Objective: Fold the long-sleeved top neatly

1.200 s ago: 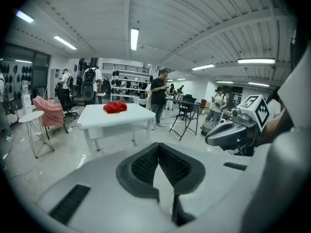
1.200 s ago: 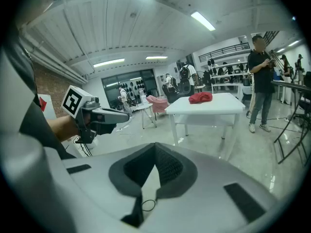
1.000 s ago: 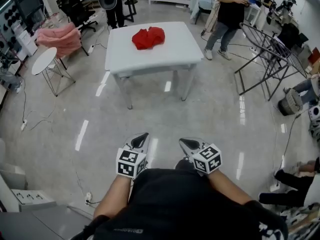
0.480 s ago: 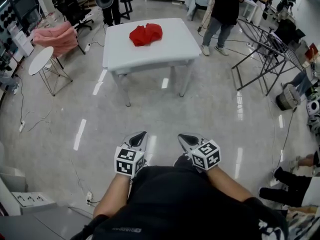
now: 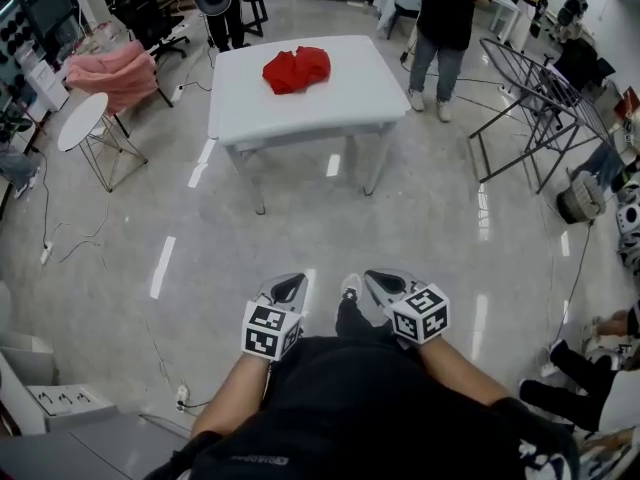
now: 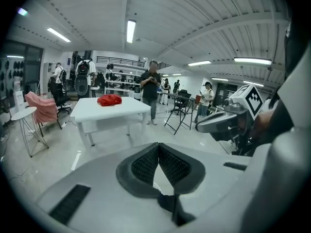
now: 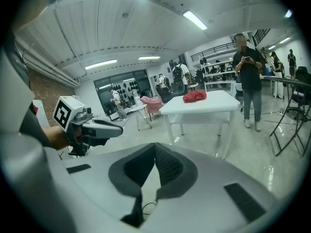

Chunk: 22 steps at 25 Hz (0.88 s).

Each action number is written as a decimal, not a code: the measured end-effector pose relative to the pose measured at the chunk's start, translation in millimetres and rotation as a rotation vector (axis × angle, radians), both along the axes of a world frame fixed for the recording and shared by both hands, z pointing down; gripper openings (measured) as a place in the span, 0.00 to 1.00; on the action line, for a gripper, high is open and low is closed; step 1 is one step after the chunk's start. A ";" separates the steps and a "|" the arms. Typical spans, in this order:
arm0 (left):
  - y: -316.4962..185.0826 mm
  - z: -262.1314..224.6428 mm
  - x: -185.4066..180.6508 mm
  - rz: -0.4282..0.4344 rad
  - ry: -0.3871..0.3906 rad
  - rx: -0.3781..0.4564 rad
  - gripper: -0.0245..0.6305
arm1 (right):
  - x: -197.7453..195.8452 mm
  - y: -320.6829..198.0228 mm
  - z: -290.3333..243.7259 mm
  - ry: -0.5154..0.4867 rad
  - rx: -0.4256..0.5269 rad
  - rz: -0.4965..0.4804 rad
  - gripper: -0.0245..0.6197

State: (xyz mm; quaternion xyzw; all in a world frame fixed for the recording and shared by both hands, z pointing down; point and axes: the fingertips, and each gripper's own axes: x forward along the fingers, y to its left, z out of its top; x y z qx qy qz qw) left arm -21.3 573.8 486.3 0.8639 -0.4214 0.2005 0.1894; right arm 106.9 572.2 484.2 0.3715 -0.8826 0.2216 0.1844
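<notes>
A crumpled red long-sleeved top [image 5: 297, 69] lies on a white table [image 5: 330, 108] far ahead across the floor; it also shows as the top [image 6: 110, 99] and the top [image 7: 195, 96] in the two gripper views. My left gripper [image 5: 290, 286] and right gripper [image 5: 381, 285] hang side by side close to my body, well short of the table. Both are shut with nothing between the pads. In the left gripper view the jaws [image 6: 158, 149] meet at the tips; the right gripper [image 7: 155, 149] stands the same.
A person in black [image 5: 442, 18] stands at the table's far right corner. A folding metal rack [image 5: 535, 108] stands to the right, a small round white table [image 5: 84, 123] and a chair with pink cloth [image 5: 110, 73] to the left. Glossy floor lies between me and the table.
The table and top have shifted slightly in the head view, and a foot now shows between the two grippers. Both grippers stay shut and close together.
</notes>
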 end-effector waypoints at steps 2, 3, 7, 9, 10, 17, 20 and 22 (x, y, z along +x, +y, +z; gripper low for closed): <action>-13.0 -2.1 -0.1 -0.007 0.002 0.001 0.04 | -0.6 -14.4 -2.8 -0.003 0.013 -0.002 0.05; -20.1 -1.8 -1.2 -0.012 -0.001 -0.001 0.04 | -2.5 -21.6 -3.5 -0.006 0.017 -0.007 0.05; -47.4 8.5 -4.3 -0.026 -0.010 -0.030 0.04 | -11.8 -51.1 3.1 -0.024 0.003 -0.028 0.05; -65.5 7.3 -0.4 -0.029 -0.007 -0.038 0.04 | -10.9 -72.2 2.8 -0.030 -0.004 -0.030 0.05; -76.1 4.3 2.3 -0.030 -0.004 -0.038 0.04 | -9.6 -84.0 1.5 -0.033 -0.007 -0.029 0.05; -164.9 -17.3 11.1 -0.033 -0.024 0.003 0.04 | -0.7 -171.3 -14.0 -0.054 0.022 -0.025 0.05; -193.1 -24.5 16.0 -0.039 -0.034 0.014 0.04 | -2.8 -196.1 -17.8 -0.065 0.029 -0.056 0.05; -207.3 -26.0 26.8 -0.039 -0.042 0.016 0.04 | -2.3 -211.9 -20.3 -0.068 0.040 -0.087 0.05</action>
